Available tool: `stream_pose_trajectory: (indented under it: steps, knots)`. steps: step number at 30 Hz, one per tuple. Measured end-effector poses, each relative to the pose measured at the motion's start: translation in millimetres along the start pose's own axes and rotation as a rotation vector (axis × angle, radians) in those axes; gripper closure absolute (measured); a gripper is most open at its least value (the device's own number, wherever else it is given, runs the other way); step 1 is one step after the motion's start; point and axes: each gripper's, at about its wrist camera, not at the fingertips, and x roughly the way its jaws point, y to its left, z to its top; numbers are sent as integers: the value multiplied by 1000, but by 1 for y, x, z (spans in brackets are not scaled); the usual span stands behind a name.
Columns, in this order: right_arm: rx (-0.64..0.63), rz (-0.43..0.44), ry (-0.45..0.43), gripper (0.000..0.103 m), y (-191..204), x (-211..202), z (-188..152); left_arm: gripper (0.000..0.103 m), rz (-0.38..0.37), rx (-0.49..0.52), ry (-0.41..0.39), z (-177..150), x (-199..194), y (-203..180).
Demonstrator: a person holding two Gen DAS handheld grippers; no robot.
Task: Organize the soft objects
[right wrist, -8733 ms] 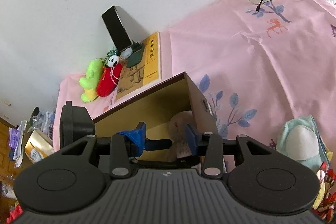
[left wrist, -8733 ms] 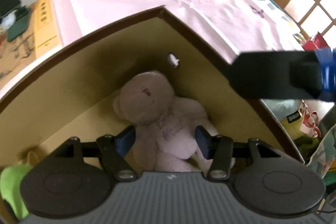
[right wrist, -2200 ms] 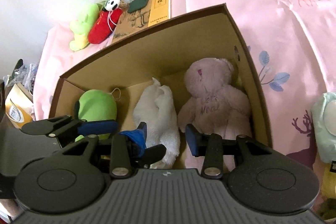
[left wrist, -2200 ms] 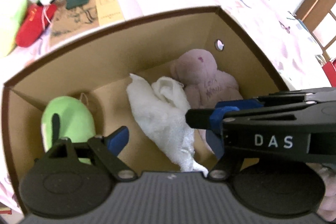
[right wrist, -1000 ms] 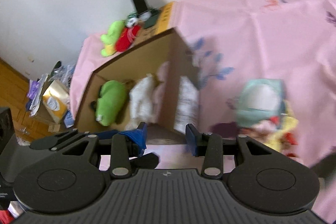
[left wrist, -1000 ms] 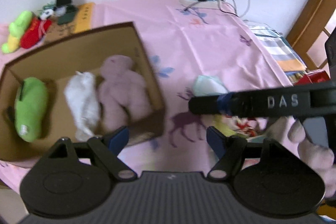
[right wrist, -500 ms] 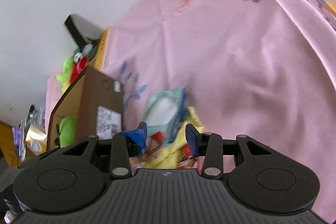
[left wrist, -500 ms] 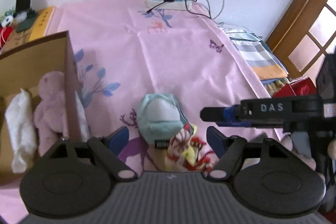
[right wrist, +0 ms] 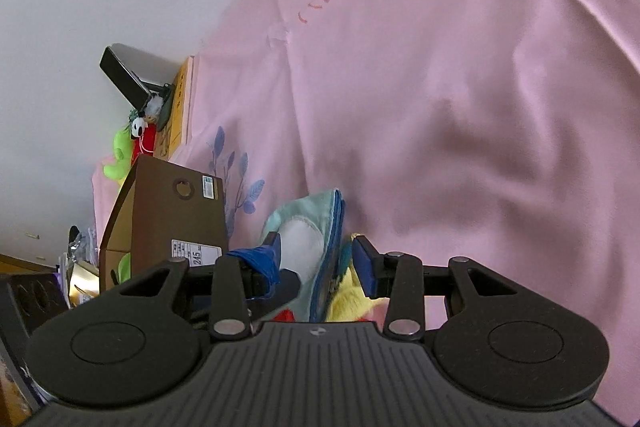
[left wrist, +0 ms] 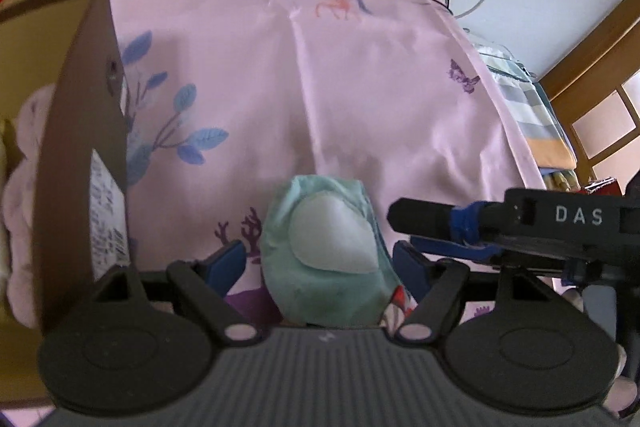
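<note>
Two grippers hang over the pink cloth [left wrist: 360,99]. The left gripper [left wrist: 320,261] stands apart around the mint toy [left wrist: 324,259], not pressing it. The right gripper [right wrist: 316,259] has just been narrowing, apart over the toy's edge; contact is unclear. The box [left wrist: 80,131] at left is cut off, hiding most of its plush.
</note>
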Motion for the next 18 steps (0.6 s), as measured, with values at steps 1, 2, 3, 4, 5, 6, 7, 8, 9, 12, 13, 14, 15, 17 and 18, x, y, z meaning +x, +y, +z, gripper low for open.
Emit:
stream_pose_trajectory:
  steps: [1, 2, 3, 4, 5, 6, 7, 8, 9, 12, 13, 14, 15, 17, 18]
  knots:
    - [0, 0, 8, 80, 0, 3, 2, 31, -4, -4, 4, 0, 3, 1]
    - [-1, -3, 15, 80, 0, 7, 3, 36, -2, -5, 6, 1, 5, 2]
    - [-3, -5, 24, 80, 0, 11, 4, 45, 2, -5, 7, 2, 6, 3]
    - [-3, -4, 33, 80, 0, 14, 5, 49, 0, 0, 10, 2, 8, 3]
    - [-1, -1, 42, 80, 0, 17, 6, 54, -7, 3, 13, 3, 9, 3]
    - [0, 5, 53, 80, 0, 20, 6, 58, -13, 4, 14, 3, 10, 4]
    - [-4, 16, 54, 81, 1, 22, 6, 60, -22, 5, 14, 4, 11, 4]
    - [-12, 25, 54, 81, 3, 22, 7, 66, -25, 7, 9, 4, 11, 3]
    - [-23, 34, 57, 82, 5, 23, 7, 70, -30, 11, 5, 4, 11, 3]
    - [-32, 53, 79, 83, 7, 30, 9, 78, -46, 22, 1, 7, 14, 1]
    - [-27, 66, 81, 84, 7, 30, 10, 78, -46, 30, -5, 7, 13, -1]
    - [-26, 78, 79, 84, 8, 29, 10, 78, -45, 40, -14, 8, 11, -3]
    - [-33, 90, 74, 85, 11, 27, 11, 78, -45, 52, -25, 8, 9, -5]
    - [-67, 96, 51, 86, 18, 21, 11, 78, -35, 90, -53, 9, 2, -12]
    - [-83, 102, 41, 86, 21, 18, 12, 78, -28, 110, -69, 10, -2, -16]
